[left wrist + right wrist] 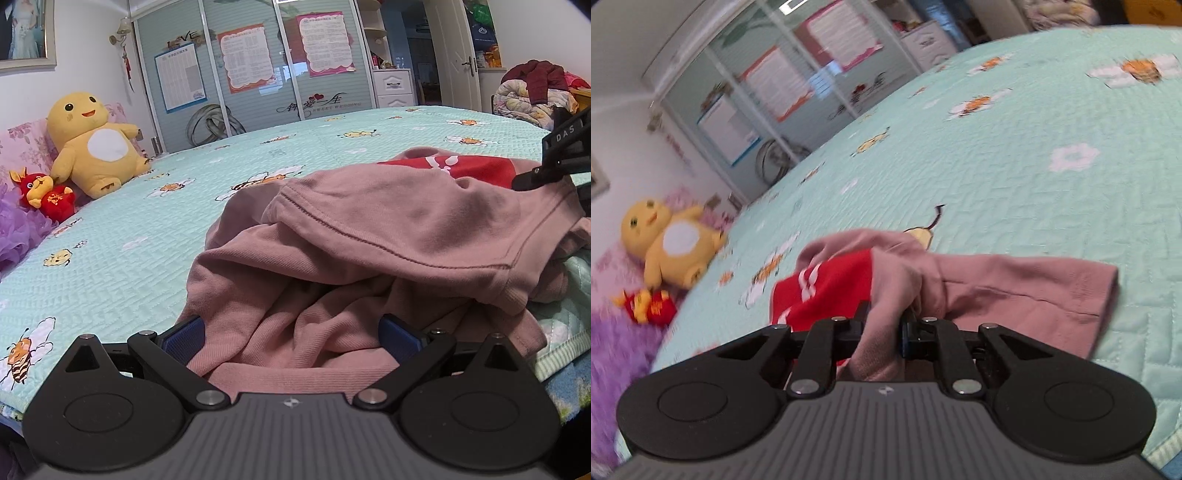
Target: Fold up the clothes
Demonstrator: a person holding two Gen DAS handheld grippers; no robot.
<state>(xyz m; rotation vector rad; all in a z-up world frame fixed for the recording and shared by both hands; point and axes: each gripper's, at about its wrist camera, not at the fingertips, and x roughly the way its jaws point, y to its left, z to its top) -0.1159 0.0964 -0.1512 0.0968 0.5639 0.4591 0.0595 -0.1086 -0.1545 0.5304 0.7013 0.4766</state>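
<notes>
Right wrist view: right gripper (pixel 881 332) is pinching a bunch of the pink garment (pixel 997 280), jaws nearly closed. Left gripper (pixel 291 338) is sitting wide open, cloth between pads, nothing clamped. Garment's lying crumpled on the bed (pixel 1034 147). Risk: one-sided pull dragging the heap w/o spreading, thin pinch slipping.

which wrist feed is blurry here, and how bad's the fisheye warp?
Left wrist: sharp; the seam on the pink garment reads crisply, and the bed edge bows from fisheye. Right wrist: motion-smeared and tilted; the yellow plush and wardrobe posters are soft, and only the right tongs, shut on the garment, stay crisp. No glare in either.
</notes>
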